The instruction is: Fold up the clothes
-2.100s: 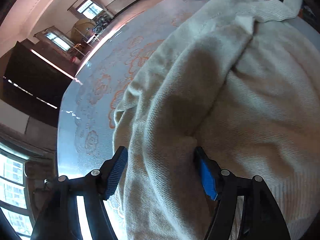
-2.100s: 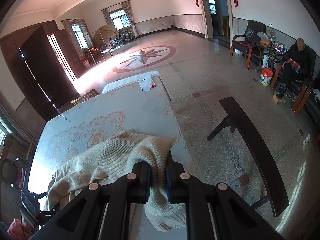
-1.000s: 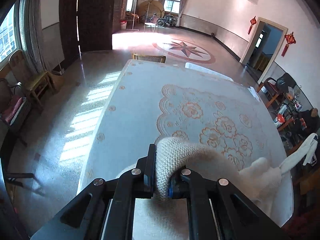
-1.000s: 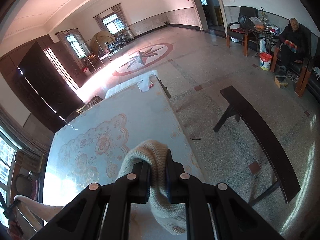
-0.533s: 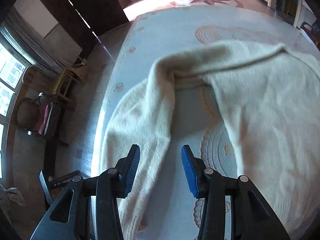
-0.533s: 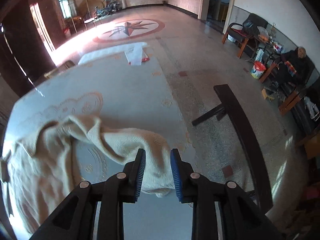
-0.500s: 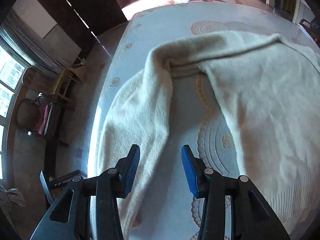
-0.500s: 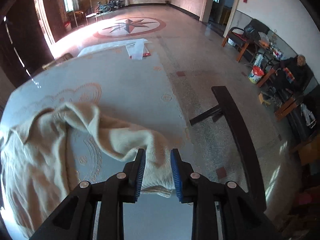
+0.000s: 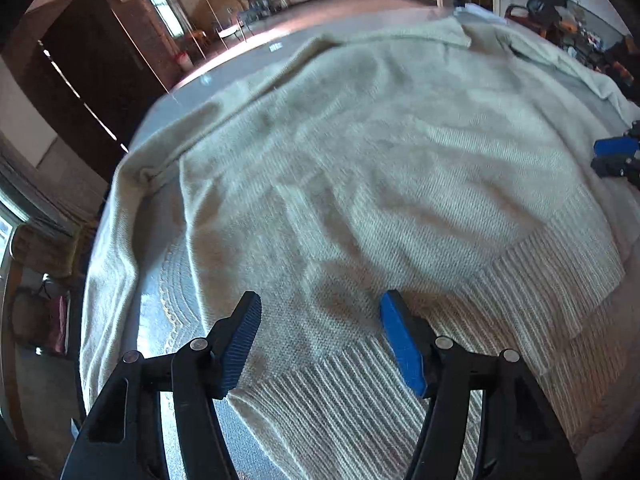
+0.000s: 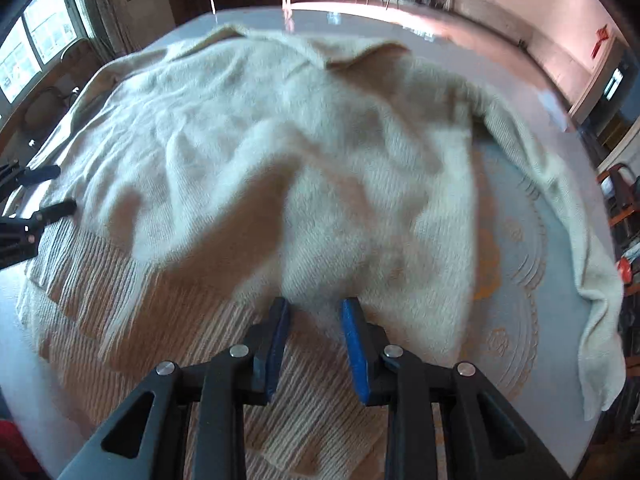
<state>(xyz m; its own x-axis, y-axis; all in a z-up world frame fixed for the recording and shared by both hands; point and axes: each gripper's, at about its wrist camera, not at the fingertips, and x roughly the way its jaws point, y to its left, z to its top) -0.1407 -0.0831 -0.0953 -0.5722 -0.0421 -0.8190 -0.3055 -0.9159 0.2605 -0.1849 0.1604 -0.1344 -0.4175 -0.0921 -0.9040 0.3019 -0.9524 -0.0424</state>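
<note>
A cream knit sweater point(image 9: 380, 152) lies spread face-down-flat over the table, its ribbed hem point(image 9: 520, 280) nearest me and its collar at the far side. My left gripper point(image 9: 320, 324) hovers open over the hem's left part, nothing between its blue pads. In the right wrist view the same sweater point(image 10: 280, 140) fills the frame; my right gripper point(image 10: 314, 320) is open just above the hem, with a raised fold of knit between the pads but not pinched. The right sleeve point(image 10: 592, 280) trails over the table's right edge.
The table point(image 10: 520, 280) wears a pale blue cloth with orange flower patterns. Its left edge point(image 9: 148, 320) drops to the floor, where a chair with a red cushion point(image 9: 56, 320) stands. Dark wooden doors and windows line the far wall. Chairs sit beyond the right edge.
Both grippers let go of the sweater and it now lies spread flat. The left jaws have opened wider and both grippers have come to the hem side.
</note>
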